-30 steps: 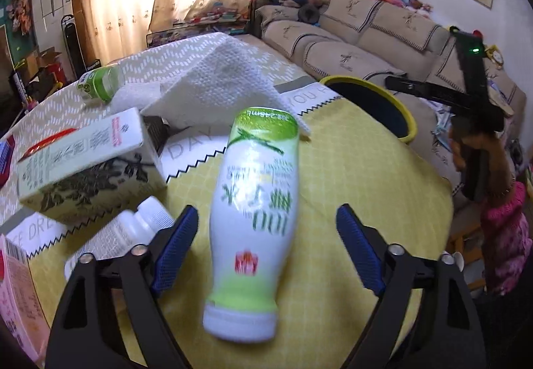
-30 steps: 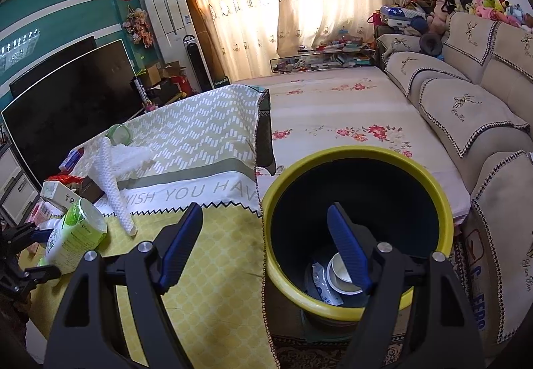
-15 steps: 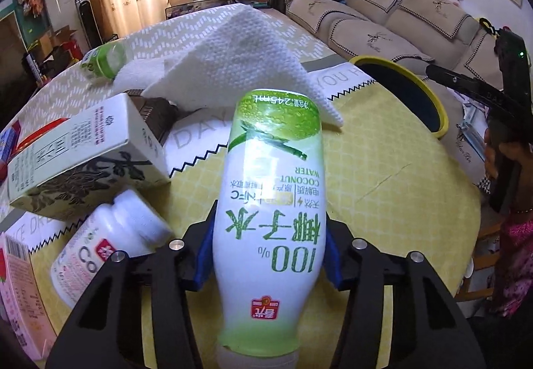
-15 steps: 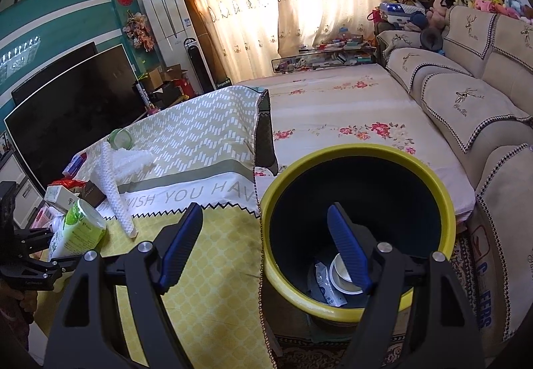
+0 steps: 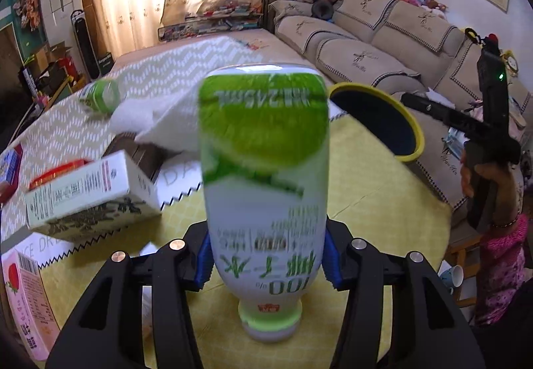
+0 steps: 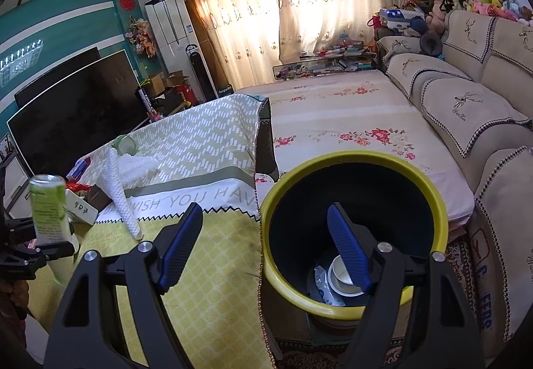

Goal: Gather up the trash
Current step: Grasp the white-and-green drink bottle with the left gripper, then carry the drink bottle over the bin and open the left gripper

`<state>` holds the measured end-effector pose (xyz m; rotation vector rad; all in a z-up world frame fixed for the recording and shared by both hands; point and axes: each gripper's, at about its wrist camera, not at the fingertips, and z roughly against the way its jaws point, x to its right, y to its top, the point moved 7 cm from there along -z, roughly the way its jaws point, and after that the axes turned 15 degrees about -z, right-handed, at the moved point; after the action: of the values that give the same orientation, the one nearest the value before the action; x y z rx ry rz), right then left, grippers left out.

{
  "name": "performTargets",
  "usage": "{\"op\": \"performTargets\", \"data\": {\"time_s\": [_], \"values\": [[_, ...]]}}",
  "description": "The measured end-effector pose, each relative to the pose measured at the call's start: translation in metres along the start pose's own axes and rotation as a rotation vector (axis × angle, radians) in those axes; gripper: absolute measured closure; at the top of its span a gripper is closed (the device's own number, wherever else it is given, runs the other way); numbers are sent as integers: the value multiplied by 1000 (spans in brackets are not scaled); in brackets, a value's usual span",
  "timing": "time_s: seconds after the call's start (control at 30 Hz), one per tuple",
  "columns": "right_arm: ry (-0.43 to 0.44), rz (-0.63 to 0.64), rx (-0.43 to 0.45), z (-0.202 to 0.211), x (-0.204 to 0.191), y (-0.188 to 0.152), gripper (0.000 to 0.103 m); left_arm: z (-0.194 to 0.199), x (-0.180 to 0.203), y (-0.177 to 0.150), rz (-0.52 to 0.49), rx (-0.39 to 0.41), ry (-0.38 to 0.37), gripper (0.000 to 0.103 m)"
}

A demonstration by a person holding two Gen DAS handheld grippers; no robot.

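Bottle (image 5: 265, 189) up off the table now, a white-and-green coconut water bottle clamped cap-down between the blue pads of the left gripper (image 5: 266, 260), the pads pressing on both sides of its lower body while the wide end tilts up toward the camera, slightly blurred. Under it lies the yellow patterned tablecloth (image 5: 366, 212), and to the left sit a white carton (image 5: 90, 192) lying on its side, a pink box (image 5: 23, 299) at the table's edge, a crumpled paper towel (image 5: 156, 116) and, further back, a second small green bottle (image 5: 100, 96) lying down. Over on the right side, the yellow-rimmed bin (image 6: 353, 225) stands just beside the table, dark inside, with a paper cup (image 6: 343, 275) and some wrapper scraps at its bottom. The right gripper (image 6: 266, 252) hangs over the near rim of that bin, jaws wide apart and nothing between them, one pad over the tablecloth and the other over the bin's mouth. From that same view the lifted bottle shows at the far left, upright in the other gripper, well apart from the bin. A hand (image 5: 483, 176) in a pink sleeve holds the right gripper's handle
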<state>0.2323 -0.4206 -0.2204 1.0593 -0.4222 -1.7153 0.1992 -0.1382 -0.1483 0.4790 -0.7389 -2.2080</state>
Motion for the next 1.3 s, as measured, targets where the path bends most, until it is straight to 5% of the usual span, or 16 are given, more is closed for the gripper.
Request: {"op": "performTargets", "data": {"time_s": [0.73, 1.3], "values": [[-43, -22, 127, 53, 42, 22, 30, 2, 42, 85, -92, 100, -36, 51], [-158, -135, 204, 91, 126, 35, 30, -98, 147, 211, -265, 90, -215, 51]]}}
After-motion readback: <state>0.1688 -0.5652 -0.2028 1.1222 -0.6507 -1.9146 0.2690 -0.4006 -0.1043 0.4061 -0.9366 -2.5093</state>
